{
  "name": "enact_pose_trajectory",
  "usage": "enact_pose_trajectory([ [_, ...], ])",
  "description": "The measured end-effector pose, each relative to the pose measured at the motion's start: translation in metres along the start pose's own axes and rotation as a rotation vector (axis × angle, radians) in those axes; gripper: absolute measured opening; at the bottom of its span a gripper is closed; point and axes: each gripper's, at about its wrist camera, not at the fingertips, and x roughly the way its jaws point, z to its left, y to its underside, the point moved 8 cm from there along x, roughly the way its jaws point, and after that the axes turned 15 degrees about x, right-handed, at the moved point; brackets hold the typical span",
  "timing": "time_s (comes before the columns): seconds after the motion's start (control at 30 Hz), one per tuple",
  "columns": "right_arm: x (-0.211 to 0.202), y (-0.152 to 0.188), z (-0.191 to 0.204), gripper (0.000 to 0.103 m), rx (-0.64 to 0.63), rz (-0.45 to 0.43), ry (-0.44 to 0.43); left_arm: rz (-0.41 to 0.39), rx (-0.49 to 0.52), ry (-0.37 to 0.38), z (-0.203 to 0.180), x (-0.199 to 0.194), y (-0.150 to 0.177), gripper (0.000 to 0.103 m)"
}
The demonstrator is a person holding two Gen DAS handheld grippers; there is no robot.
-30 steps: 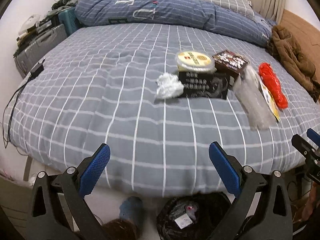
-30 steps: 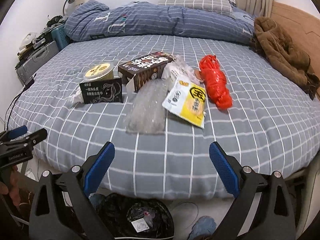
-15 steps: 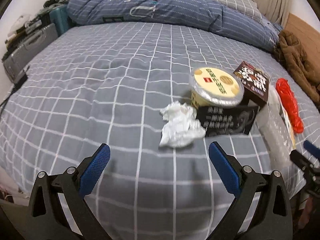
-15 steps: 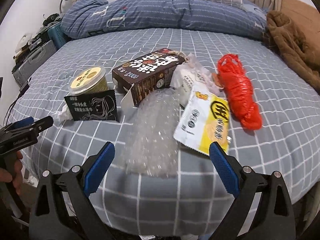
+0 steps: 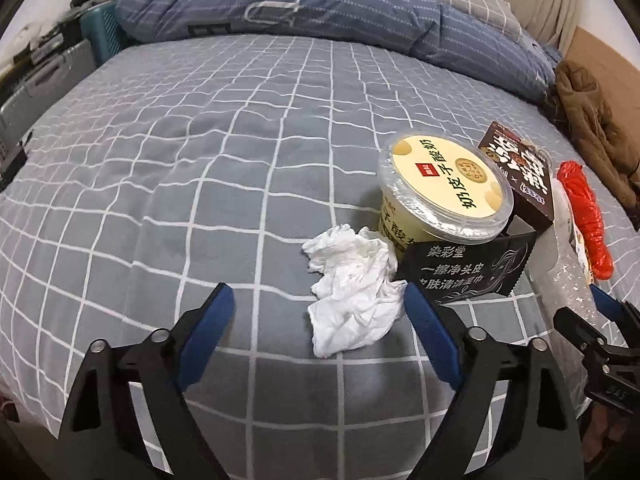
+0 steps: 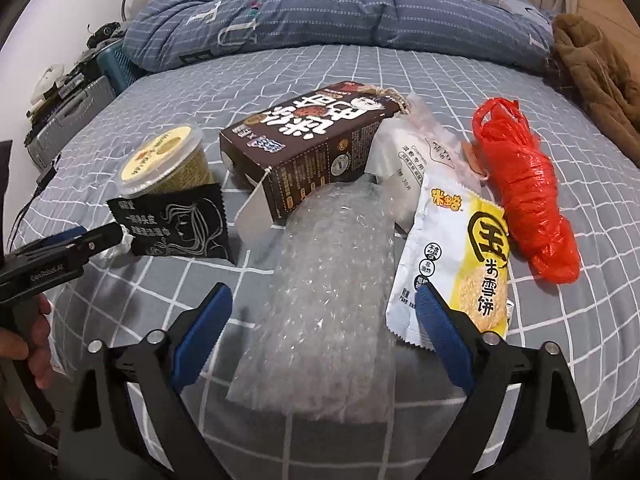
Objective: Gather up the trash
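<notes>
Both the left gripper [image 5: 320,312] and the right gripper [image 6: 324,312] are black skeletal frames with triangular cut-outs, silver rivets and blue ribbed pads [image 6: 440,340] lining their fingers.

1 tissue [image 5: 352,300], 1 cup [image 5: 444,192], 1 box [image 6: 312,148], 4 wrappers (1 w/ bubbles) [image 6: 328,300], 1 red bag [image 6: 524,196]

The left black two-finger gripper with blue pads [image 5: 318,322] points steeply downward, its jaws closing but still wide apart, the pads pressing on nothing. The right black, blue-padded gripper [image 6: 322,322] tilts down likewise, its jaws also closing. A bare hand [image 6: 28,344] grips the left tool's handle.
</notes>
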Motion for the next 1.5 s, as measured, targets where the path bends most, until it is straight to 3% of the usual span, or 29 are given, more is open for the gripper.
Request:
enact_pose_trajectory([
  [0.23,0.015,0.007,-0.002,0.061,-0.020,0.041,0.031,0.029,0.006,0.030,-0.007,0.012,0.000,0.061],
  [0.33,0.014,0.009,-0.001,0.050,-0.031,0.036,0.033,0.036,0.007,0.034,-0.010,0.015,0.001,0.046],
  [0.37,0.015,0.009,-0.001,0.048,-0.031,0.035,0.036,0.040,0.011,0.042,-0.011,0.016,0.001,0.038],
  [0.63,0.014,0.008,-0.001,0.032,-0.031,0.034,0.032,0.056,0.011,0.034,-0.012,0.016,0.005,0.017],
  [0.9,0.006,0.004,0.004,0.025,-0.028,0.014,0.018,0.011,-0.019,-0.018,-0.005,-0.003,0.003,0.014],
  [1.5,-0.021,0.006,0.014,0.025,-0.063,-0.038,-0.010,-0.050,0.011,-0.022,-0.016,-0.041,0.010,0.014],
])
